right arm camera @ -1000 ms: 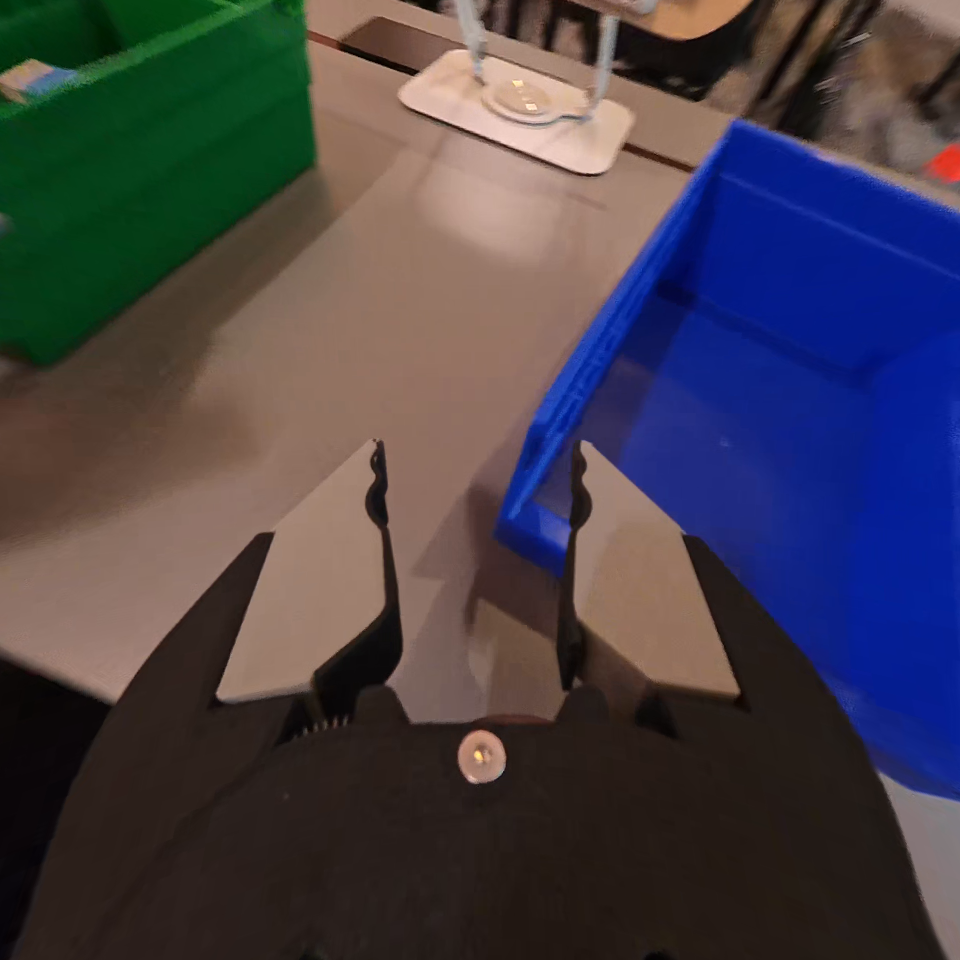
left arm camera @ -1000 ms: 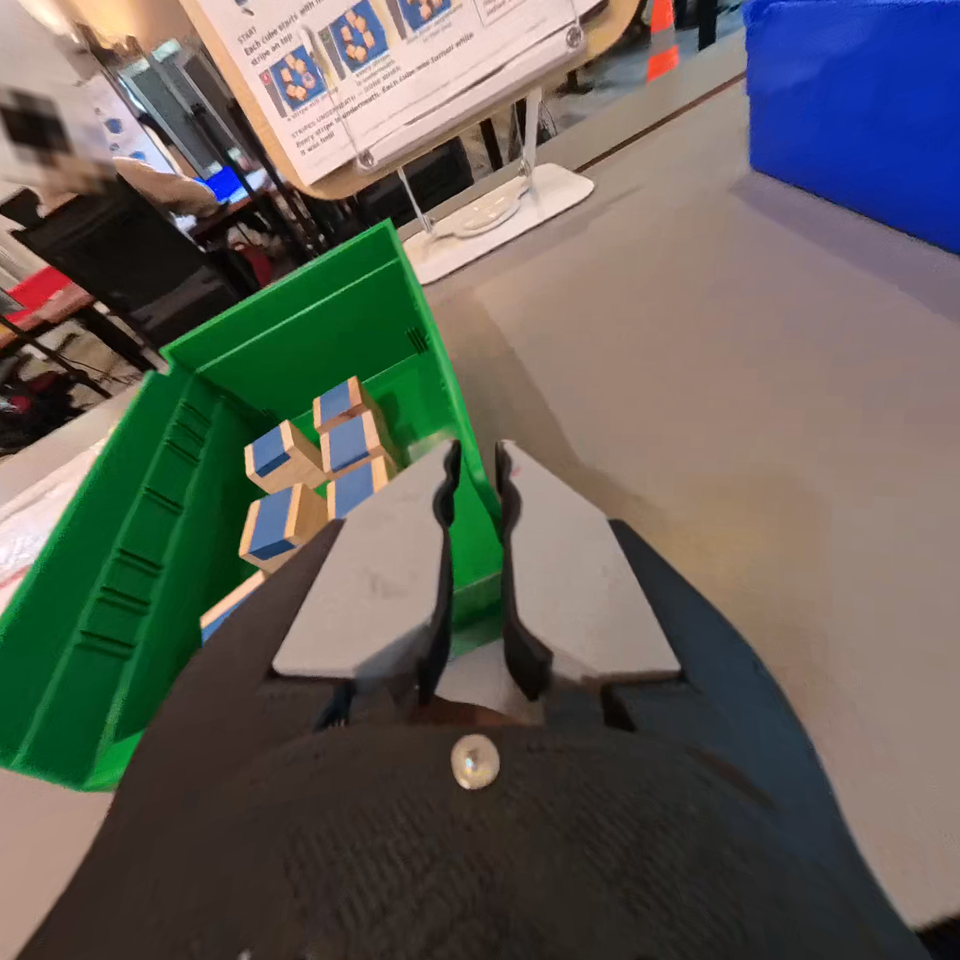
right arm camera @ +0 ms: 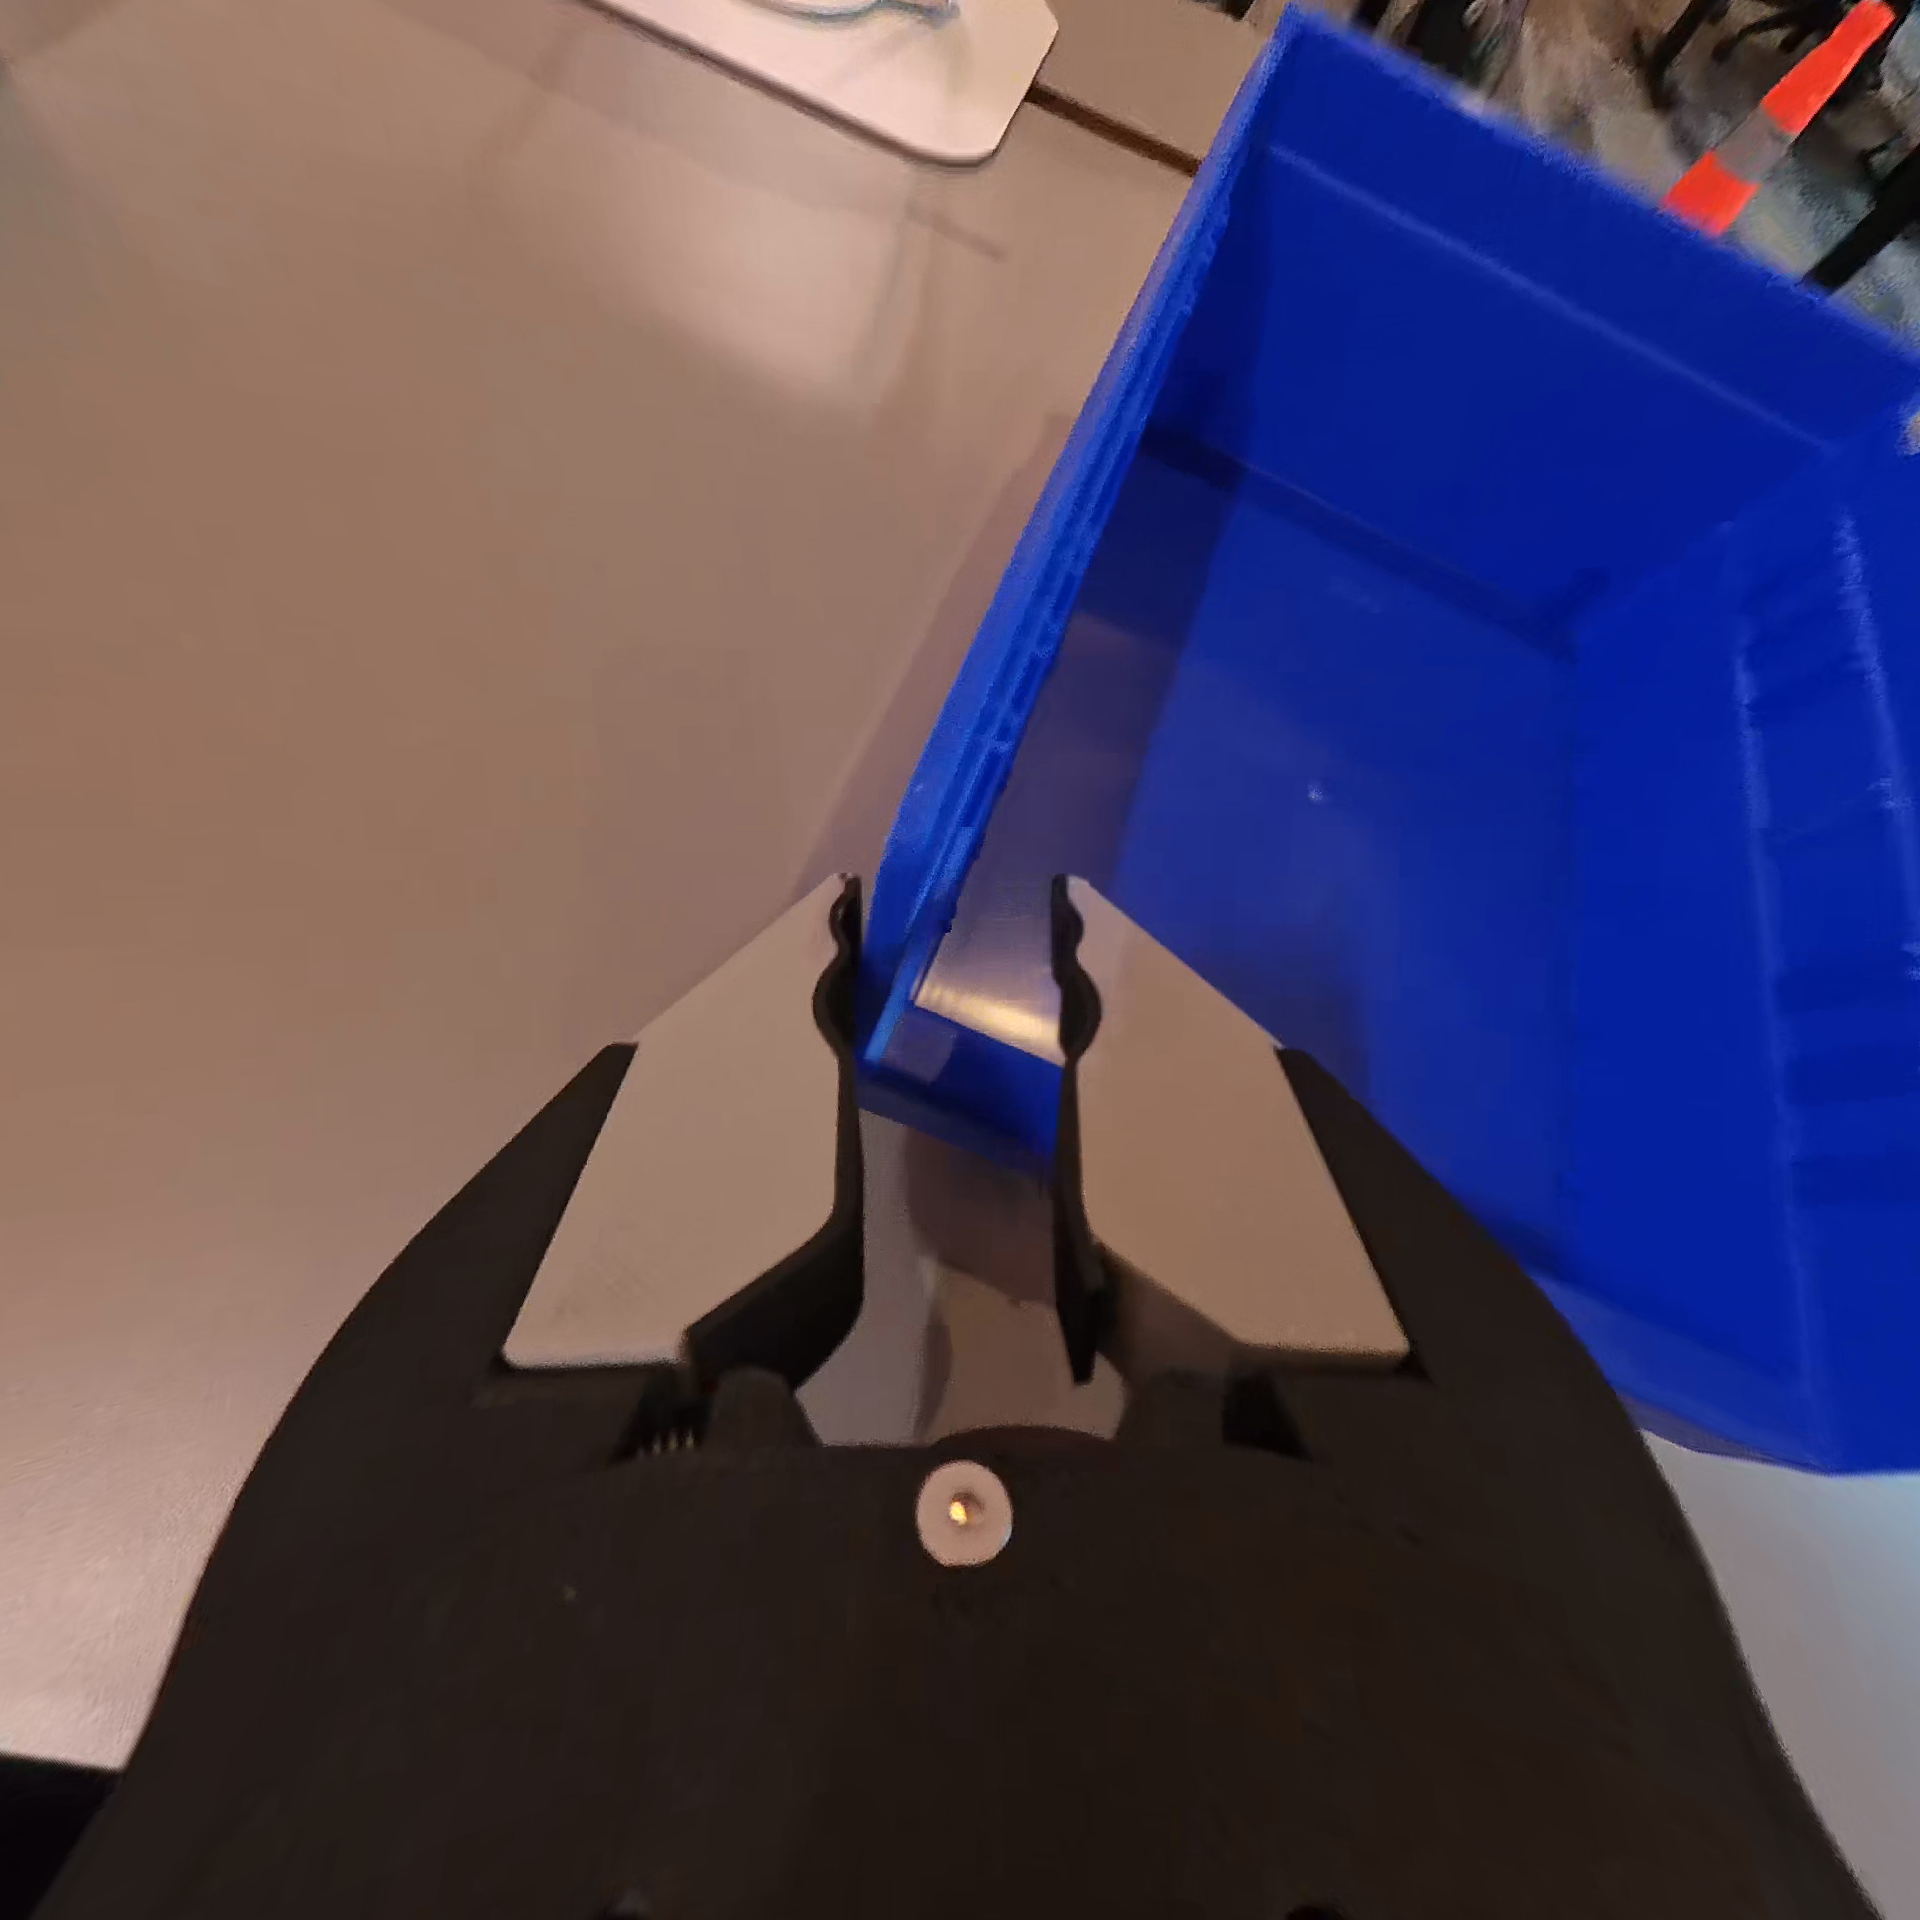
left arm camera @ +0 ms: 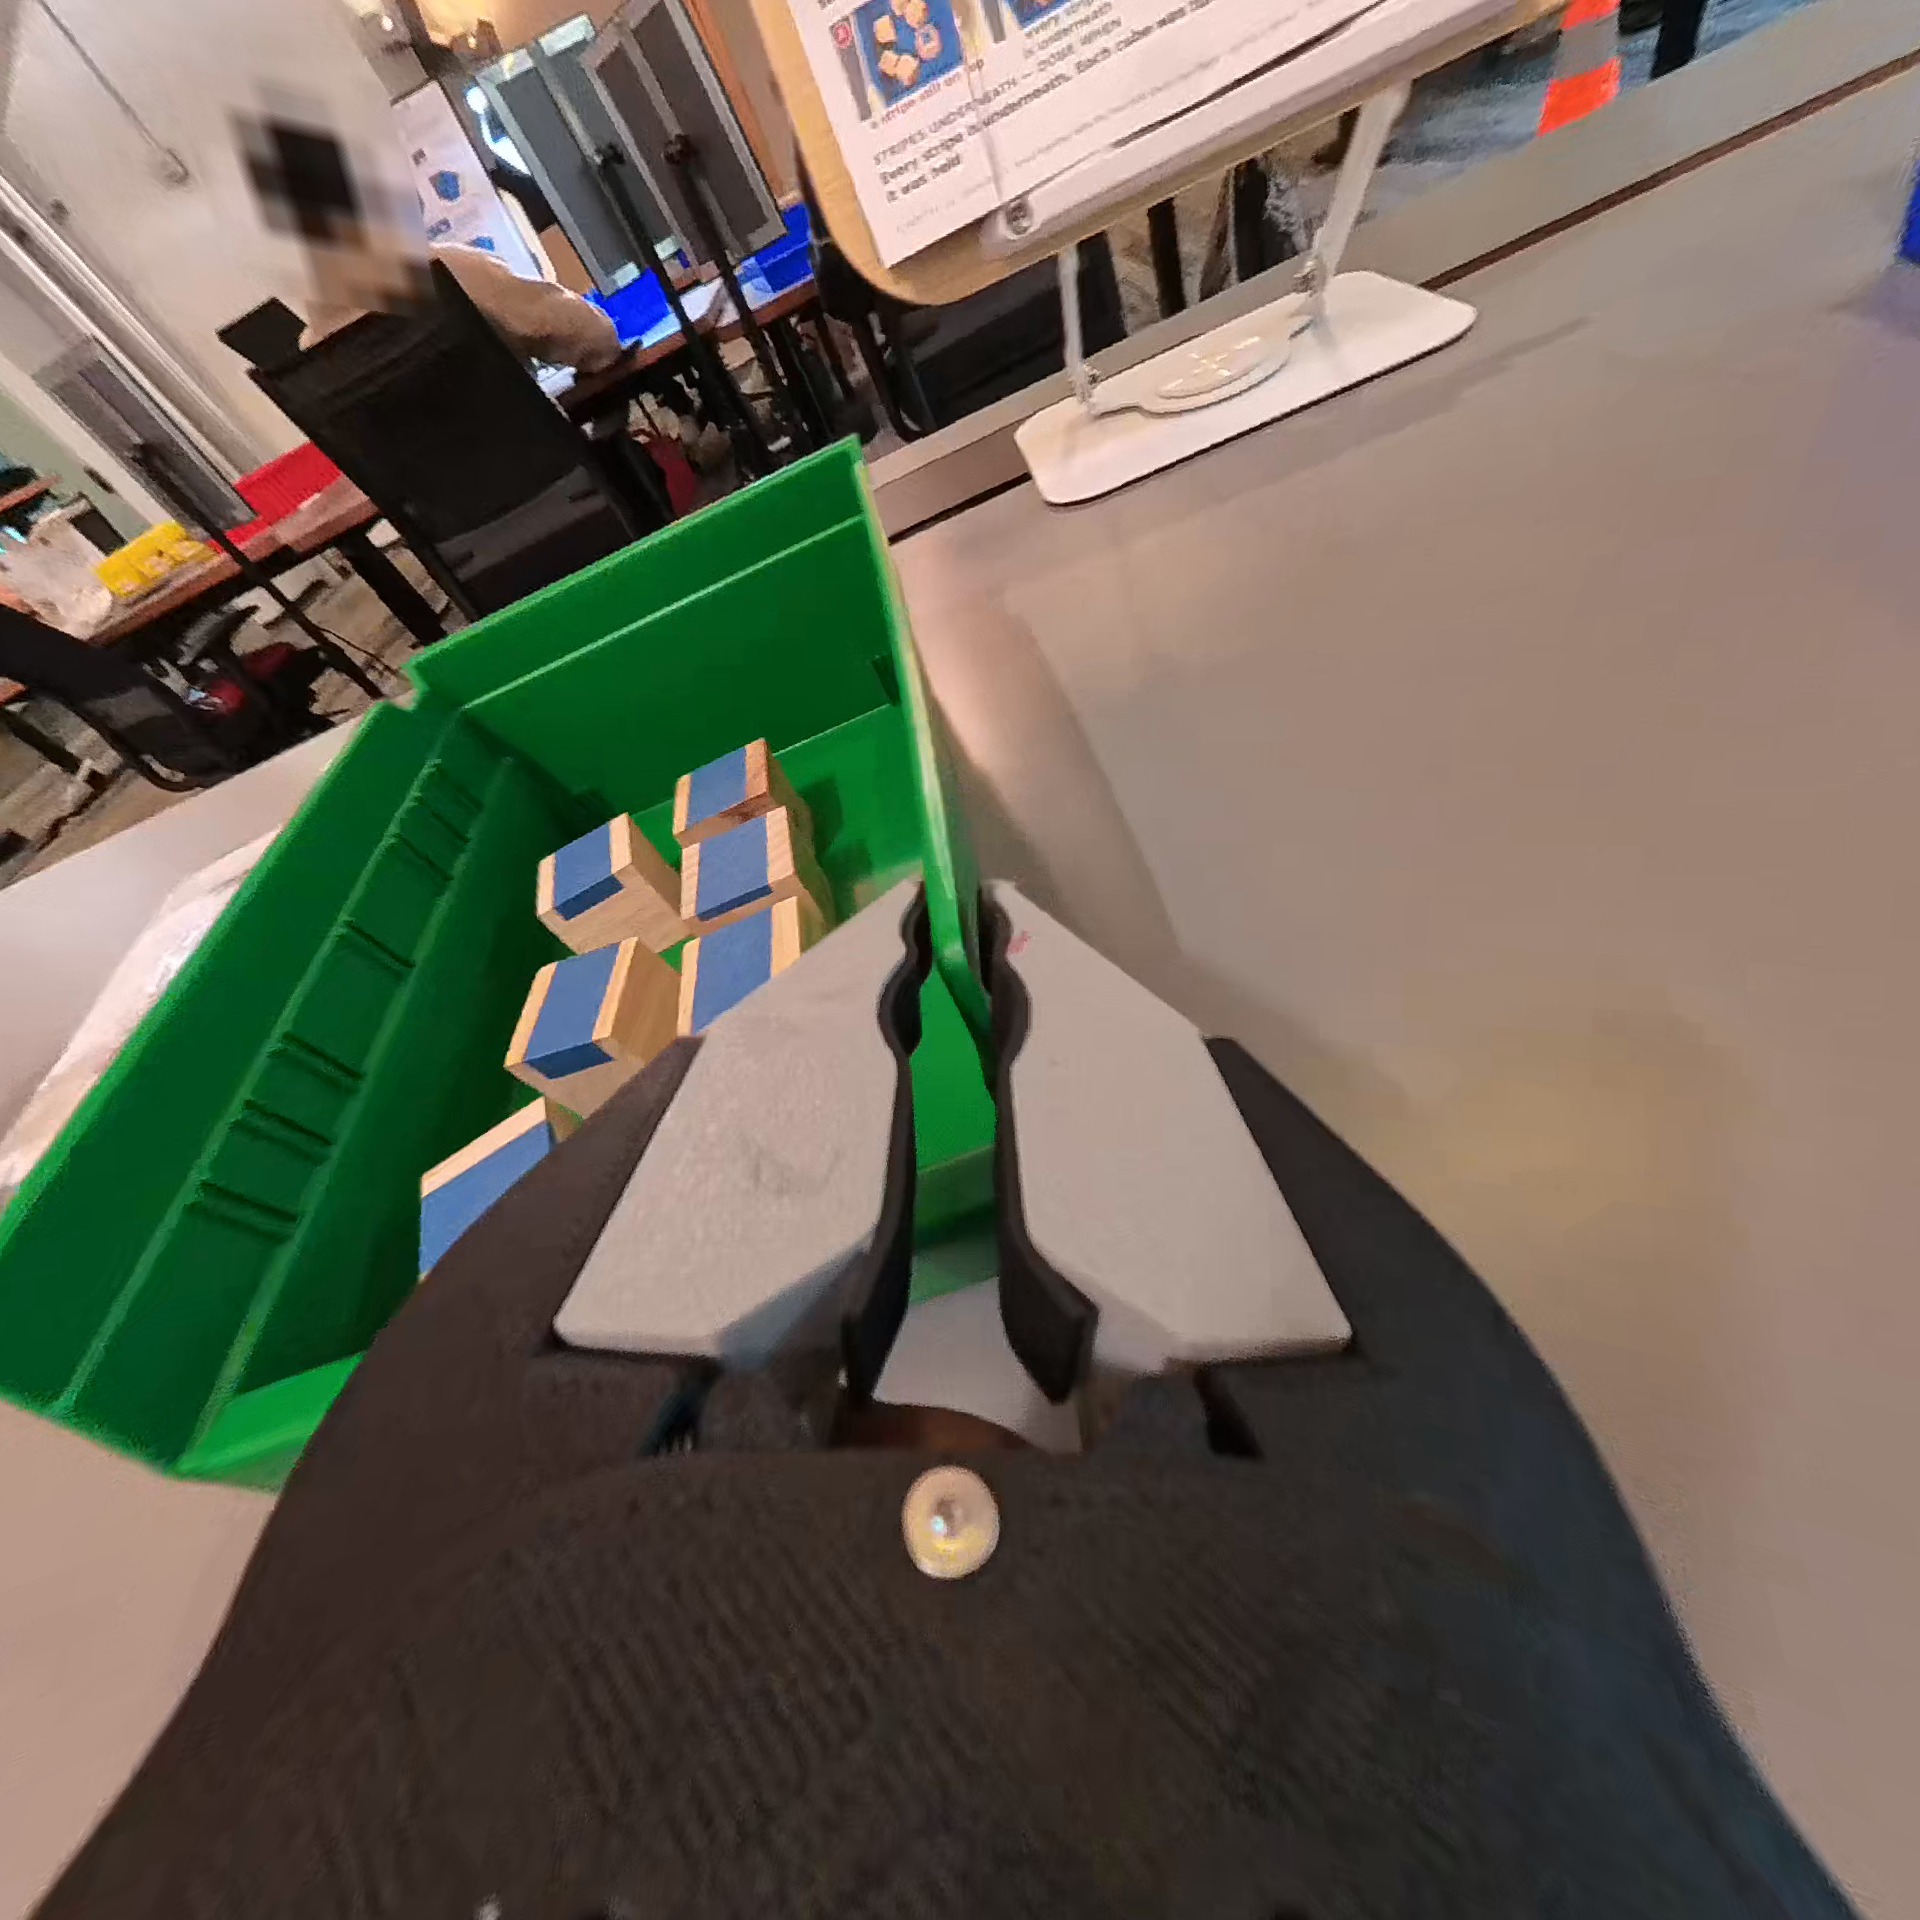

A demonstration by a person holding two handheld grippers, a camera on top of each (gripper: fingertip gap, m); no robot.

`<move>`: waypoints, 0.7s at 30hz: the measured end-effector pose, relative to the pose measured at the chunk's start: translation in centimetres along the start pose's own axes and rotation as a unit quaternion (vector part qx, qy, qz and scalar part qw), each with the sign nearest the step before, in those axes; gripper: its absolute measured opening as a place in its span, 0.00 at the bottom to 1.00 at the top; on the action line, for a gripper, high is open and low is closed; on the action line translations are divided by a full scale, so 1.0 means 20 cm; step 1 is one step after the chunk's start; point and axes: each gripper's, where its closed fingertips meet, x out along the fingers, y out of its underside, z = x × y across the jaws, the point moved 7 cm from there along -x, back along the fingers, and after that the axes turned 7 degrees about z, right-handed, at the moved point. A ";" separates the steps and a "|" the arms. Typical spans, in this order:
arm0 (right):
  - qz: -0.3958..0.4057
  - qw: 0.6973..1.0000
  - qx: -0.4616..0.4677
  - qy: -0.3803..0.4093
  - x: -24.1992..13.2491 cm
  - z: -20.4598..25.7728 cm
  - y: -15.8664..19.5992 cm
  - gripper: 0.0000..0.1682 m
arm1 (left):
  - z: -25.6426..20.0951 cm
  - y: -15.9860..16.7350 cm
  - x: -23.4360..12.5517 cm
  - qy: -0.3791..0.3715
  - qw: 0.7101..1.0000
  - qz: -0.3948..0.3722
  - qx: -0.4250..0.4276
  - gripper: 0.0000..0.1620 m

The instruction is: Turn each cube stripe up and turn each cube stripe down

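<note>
Cubes [left arm camera: 608,1013] lay stripe-up inside the green bin [left arm camera: 312,1039] at the bench's left edge, left gripper [left arm camera: 951,914] narrowly parted astride its wall, right gripper [right arm camera: 954,894] spread astride the blue bin [right arm camera: 1455,727] corner; flipping unstarted, next needs reaching a cube.

Warm indoor light falls from above, fairly bright in both views. The worktop [left arm camera: 1507,831] carries a soft pale sheen ahead of the left tongs [left arm camera: 951,925], and a dull yellowish patch to their right. Ahead of the right tongs [right arm camera: 954,904] a broad glare spot whitens the worktop, and a small bright reflection sits between the tips on the blue bin [right arm camera: 1403,727]. Soft shadows lie beside the green bin [left arm camera: 312,1091]. Both views are motion-blurred, worst toward the edges, where straight lines bow with wide-angle distortion. The far room is out of focus.
</note>
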 end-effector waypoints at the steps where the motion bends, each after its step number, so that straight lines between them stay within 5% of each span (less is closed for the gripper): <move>1: -0.009 1.000 0.000 0.006 -0.03 -0.02 -0.01 0.22 | 0.02 0.01 0.01 -0.005 1.000 0.002 -0.002 0.03; 3: -0.026 1.000 0.007 -0.011 -0.12 -0.02 -0.04 0.22 | 0.05 0.02 0.00 0.001 1.000 0.004 -0.017 0.04; 6: -0.065 0.993 -0.008 -0.102 -0.30 0.07 -0.09 0.30 | 0.02 -0.03 -0.12 0.068 0.996 -0.031 -0.038 0.24; 13: -0.104 0.974 -0.024 -0.200 -0.52 0.17 -0.11 0.38 | 0.00 -0.17 -0.49 0.161 0.980 -0.118 -0.008 0.25; 21: -0.137 0.972 -0.039 -0.187 -0.66 0.16 -0.10 0.38 | 0.00 -0.16 -0.57 0.172 0.977 -0.128 0.009 0.27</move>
